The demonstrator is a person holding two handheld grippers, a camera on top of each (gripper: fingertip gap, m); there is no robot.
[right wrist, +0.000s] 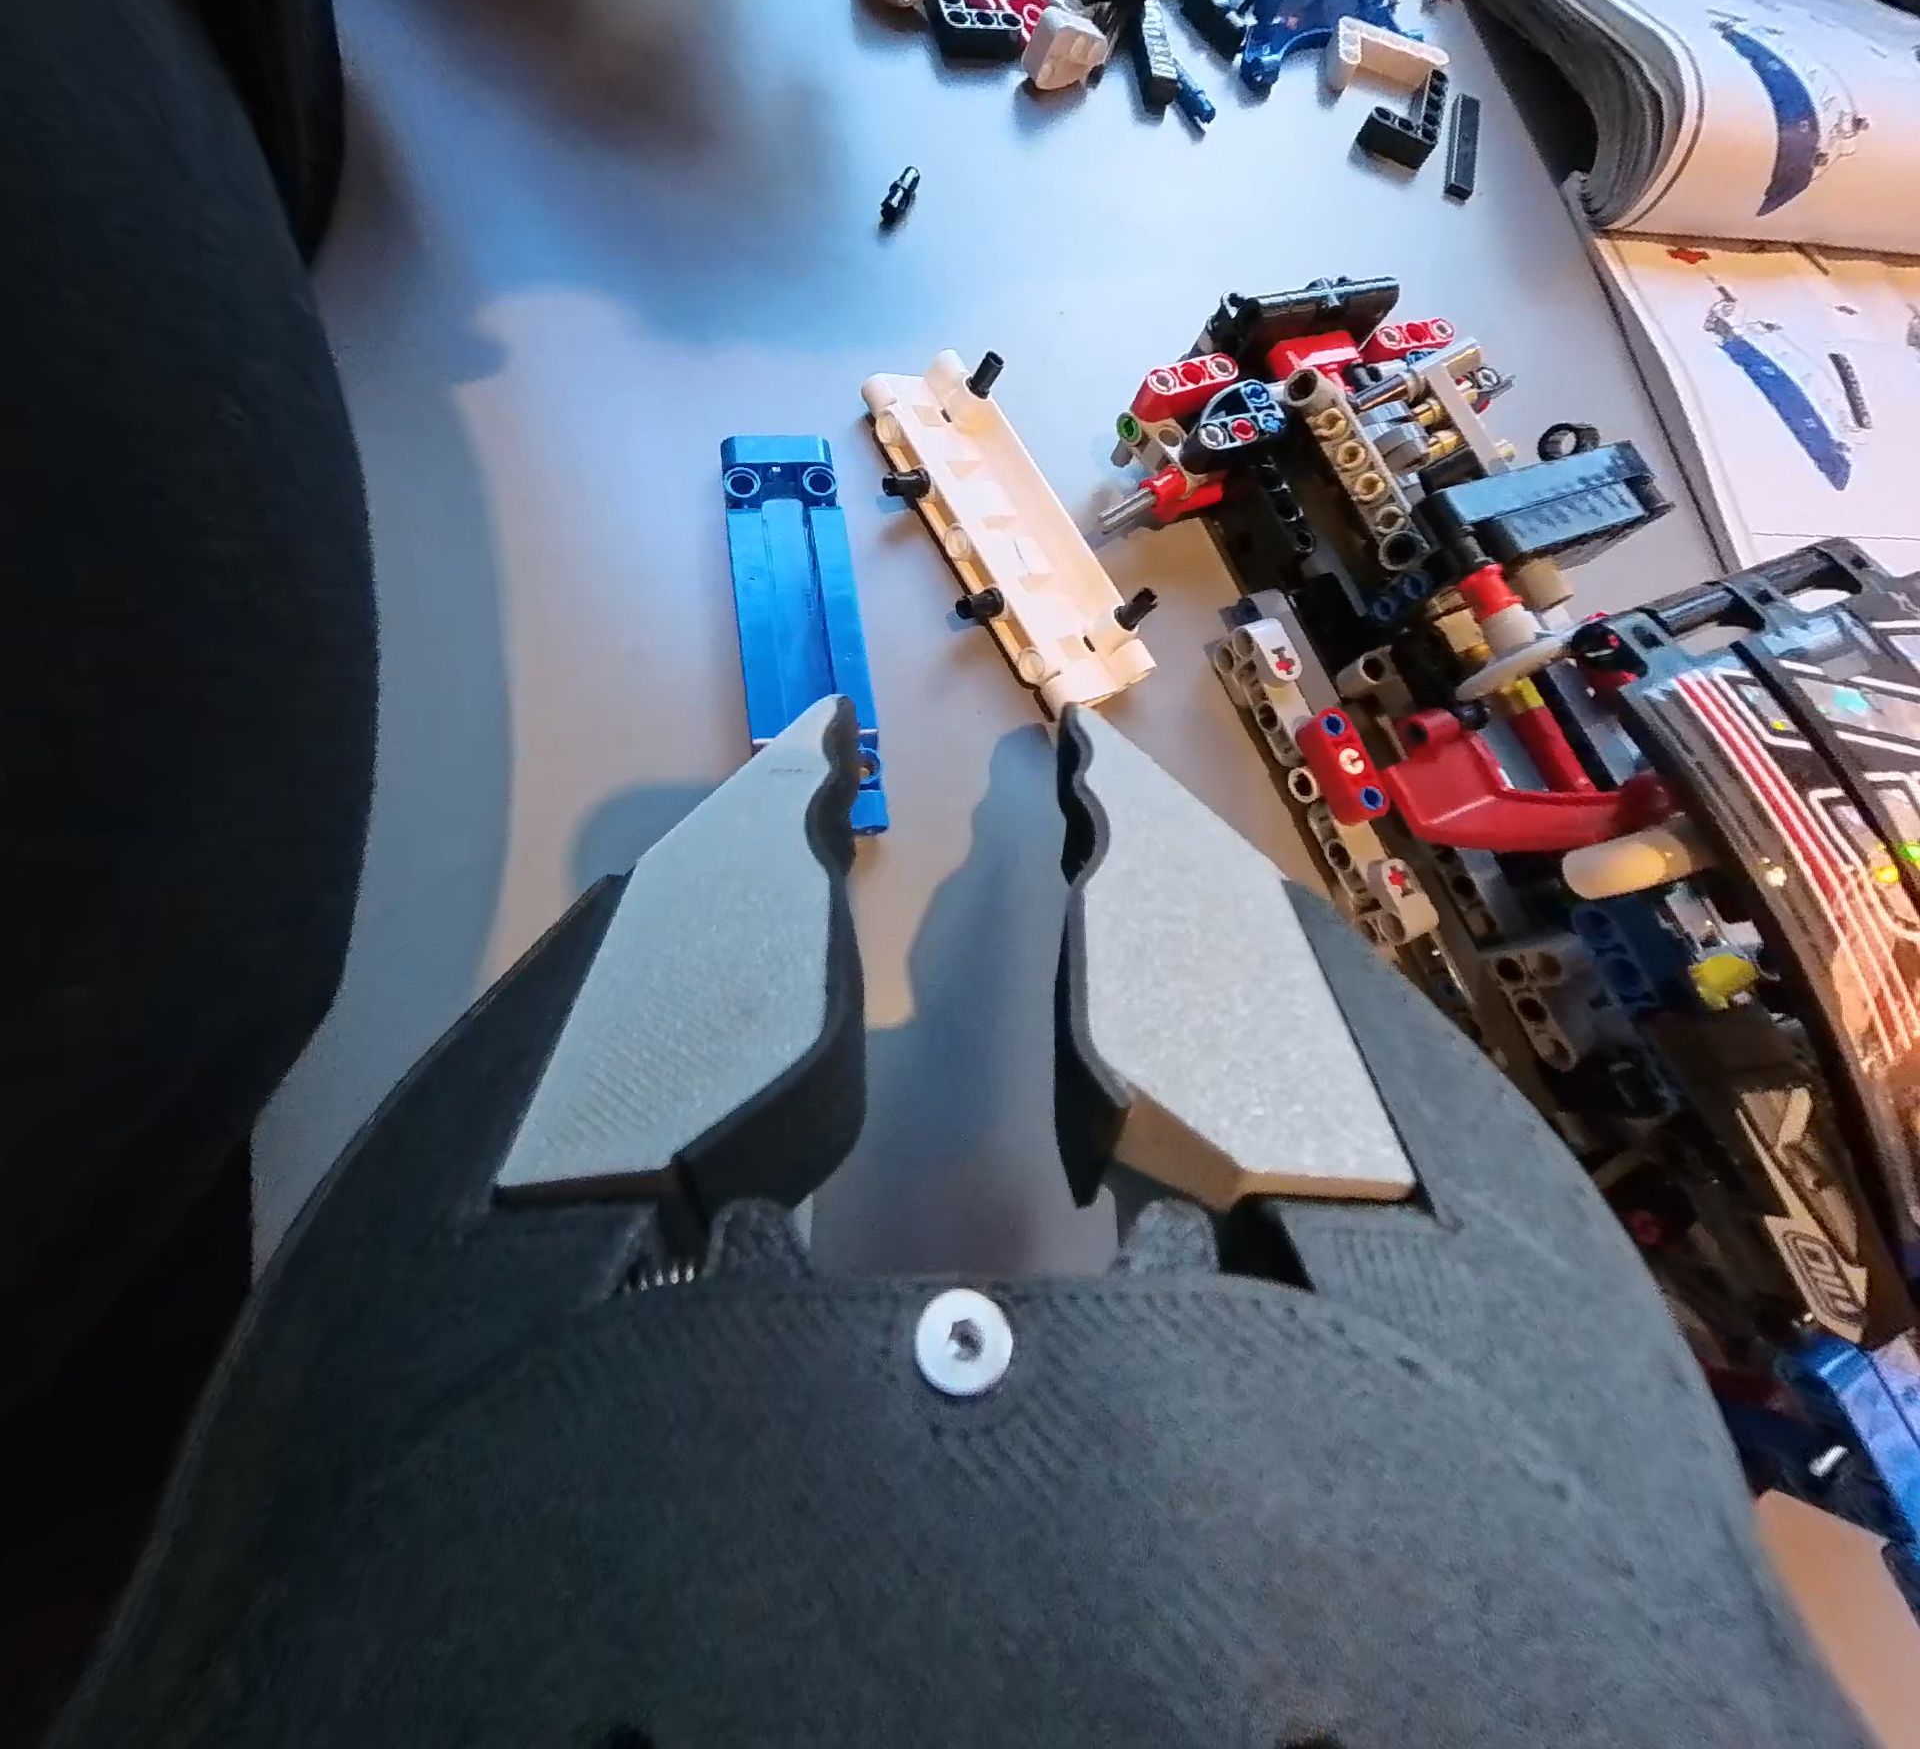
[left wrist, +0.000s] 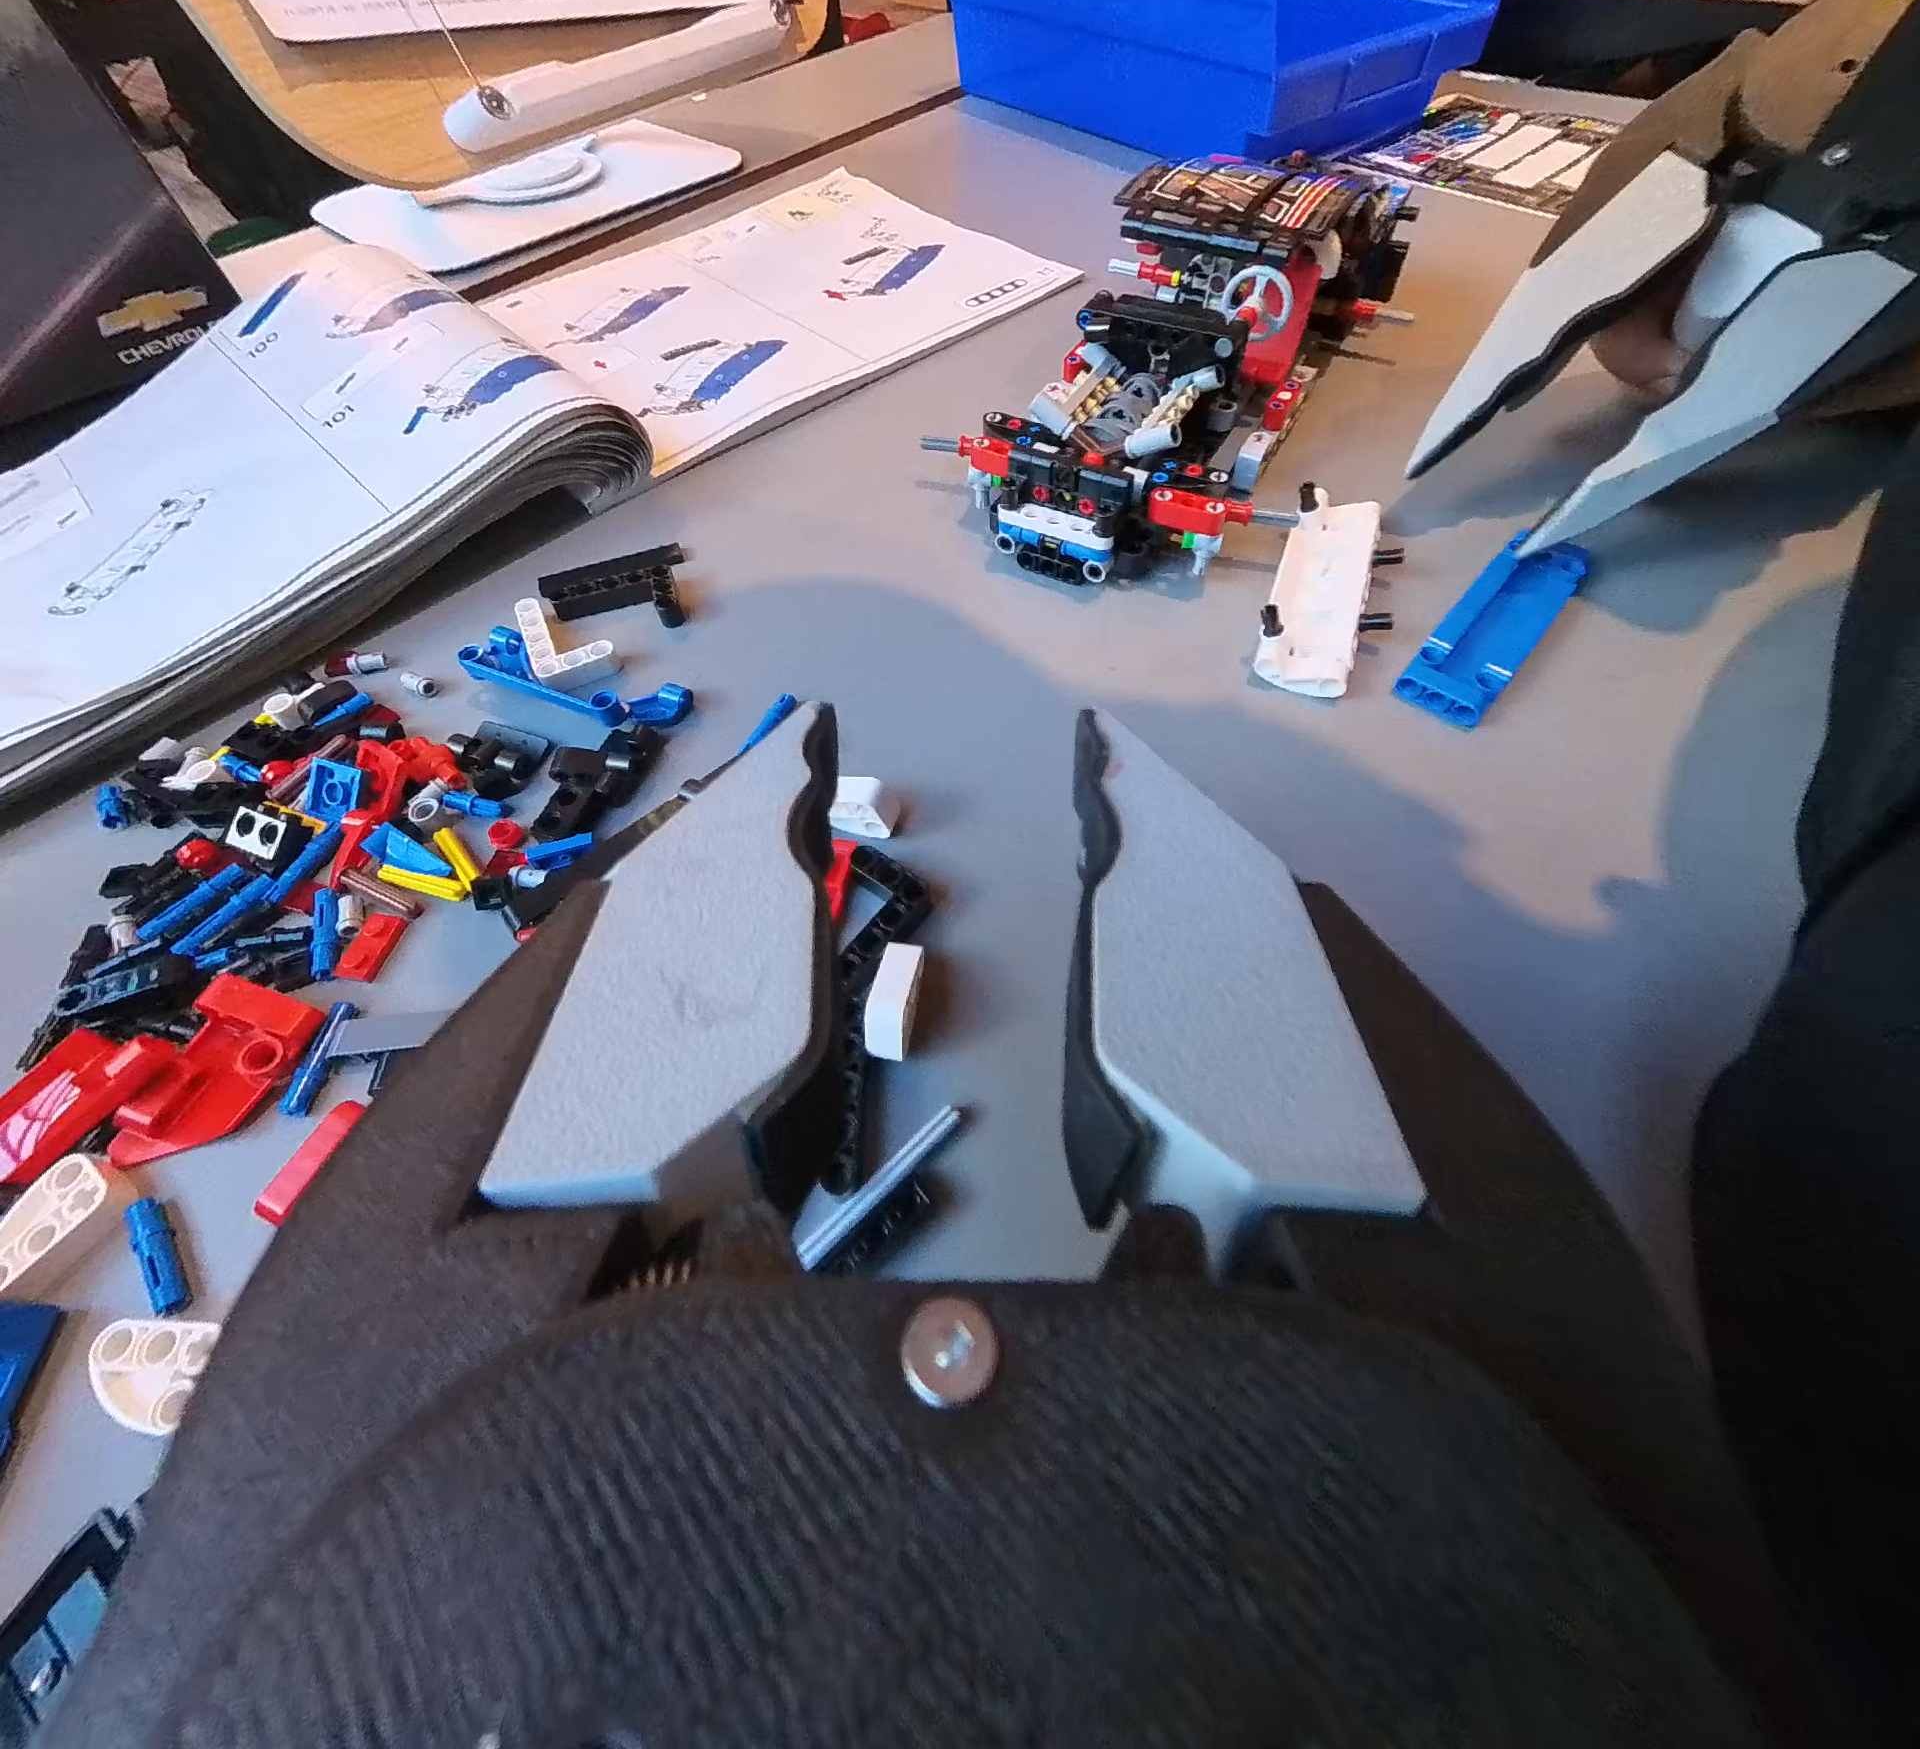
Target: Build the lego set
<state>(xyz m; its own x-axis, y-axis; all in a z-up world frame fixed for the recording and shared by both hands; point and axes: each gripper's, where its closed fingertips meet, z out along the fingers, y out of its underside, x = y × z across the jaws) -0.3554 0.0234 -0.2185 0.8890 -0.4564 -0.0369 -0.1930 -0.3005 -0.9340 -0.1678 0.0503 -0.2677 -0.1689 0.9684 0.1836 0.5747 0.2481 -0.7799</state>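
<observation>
A half-built Lego car [left wrist: 1195, 369] stands on the grey table; it also shows in the right wrist view [right wrist: 1455, 660]. Beside it lie a white panel with black pins [left wrist: 1314, 593] [right wrist: 1008, 525] and a blue panel [left wrist: 1491, 634] [right wrist: 800, 598]. My left gripper [left wrist: 956, 743] is open and empty, over the right edge of a pile of loose pieces [left wrist: 312, 868]. My right gripper [right wrist: 956, 743] is open and empty, its left fingertip over the near end of the blue panel. It also shows in the left wrist view [left wrist: 1475, 504], tip touching that panel.
An open instruction booklet [left wrist: 416, 411] lies at the left [right wrist: 1766, 89]. A blue bin [left wrist: 1226, 47] stands behind the car, with a sticker sheet [left wrist: 1496, 151] beside it. A lone black pin [right wrist: 899, 195] lies apart. A dark sleeve [right wrist: 156, 556] fills the left side. Spacing between my two grippers at the tips: around 20 centimeters. My left gripper's tips are some 6 centimeters from the lone black pin [right wrist: 899, 195].
</observation>
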